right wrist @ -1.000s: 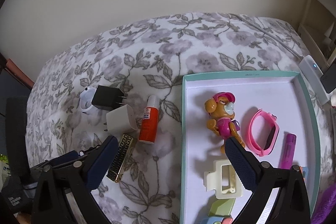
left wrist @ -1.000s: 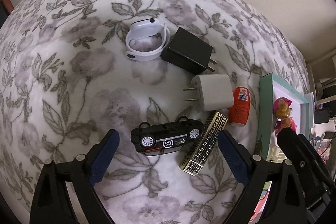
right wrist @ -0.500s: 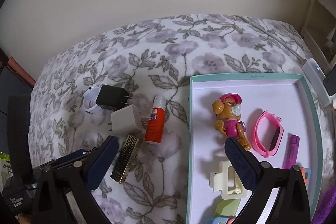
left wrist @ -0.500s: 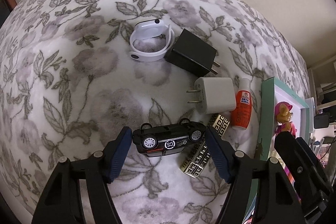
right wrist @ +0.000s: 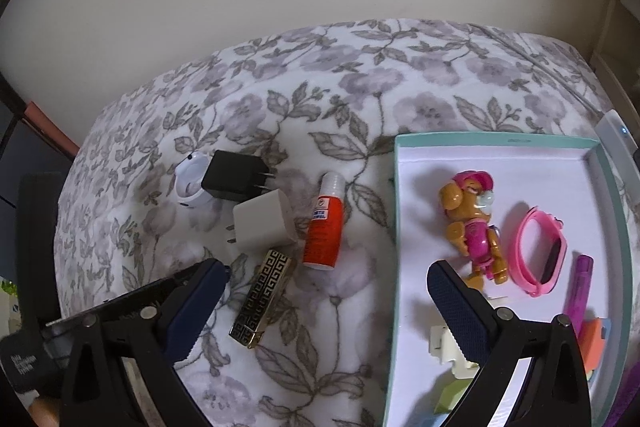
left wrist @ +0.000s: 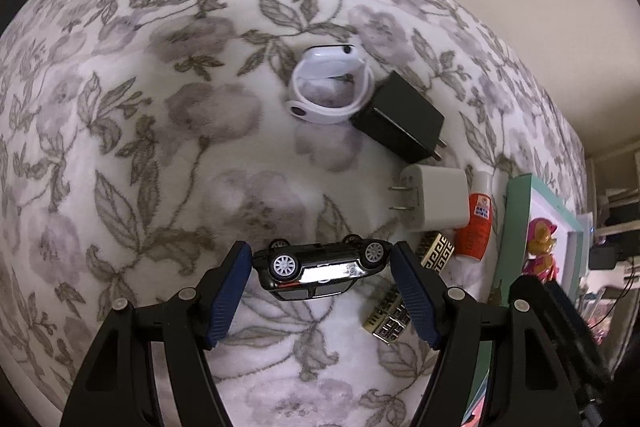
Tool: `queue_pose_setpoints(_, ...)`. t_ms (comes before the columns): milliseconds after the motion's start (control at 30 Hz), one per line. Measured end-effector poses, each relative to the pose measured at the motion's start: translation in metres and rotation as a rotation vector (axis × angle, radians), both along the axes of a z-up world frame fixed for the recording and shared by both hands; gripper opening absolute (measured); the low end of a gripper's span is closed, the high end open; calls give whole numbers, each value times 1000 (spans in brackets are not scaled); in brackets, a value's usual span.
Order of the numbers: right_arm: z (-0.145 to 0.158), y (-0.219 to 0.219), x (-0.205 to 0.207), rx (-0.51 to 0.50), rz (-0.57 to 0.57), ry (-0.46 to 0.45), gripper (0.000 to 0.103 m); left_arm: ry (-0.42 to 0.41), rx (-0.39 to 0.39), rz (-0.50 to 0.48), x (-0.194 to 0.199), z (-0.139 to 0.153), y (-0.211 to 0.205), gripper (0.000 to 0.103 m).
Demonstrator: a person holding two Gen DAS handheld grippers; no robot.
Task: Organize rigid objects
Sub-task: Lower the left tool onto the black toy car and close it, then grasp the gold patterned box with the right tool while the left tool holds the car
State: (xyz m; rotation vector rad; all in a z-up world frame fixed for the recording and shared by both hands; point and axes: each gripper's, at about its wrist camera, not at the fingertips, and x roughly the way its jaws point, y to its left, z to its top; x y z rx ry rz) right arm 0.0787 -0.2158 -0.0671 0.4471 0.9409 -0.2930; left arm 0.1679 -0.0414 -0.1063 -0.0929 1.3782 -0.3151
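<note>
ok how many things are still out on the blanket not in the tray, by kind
wall chargers: 2, black charger and white charger
wristbands: 1, white wristband
toy cars: 1, black toy car between the left gripper pads
bottles: 1, orange bottle
gold patterned bars: 1, gold bar
total: 6

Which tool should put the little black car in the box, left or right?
Left. The left tool already has the toy car pinched between its blue fingers. The right tool hangs open over the blanket beside the tray, holding nothing.
</note>
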Motion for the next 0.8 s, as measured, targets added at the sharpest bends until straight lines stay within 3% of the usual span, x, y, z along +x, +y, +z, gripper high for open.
queue_pose_setpoints(400, -17, 30, 15, -49, 78, 51, 98, 21, -18, 83, 11, -2, 39, 73)
queue_pose_setpoints(800, -45, 53, 29, -74, 122, 109, 91, -4, -25, 93, 24, -7, 41, 73)
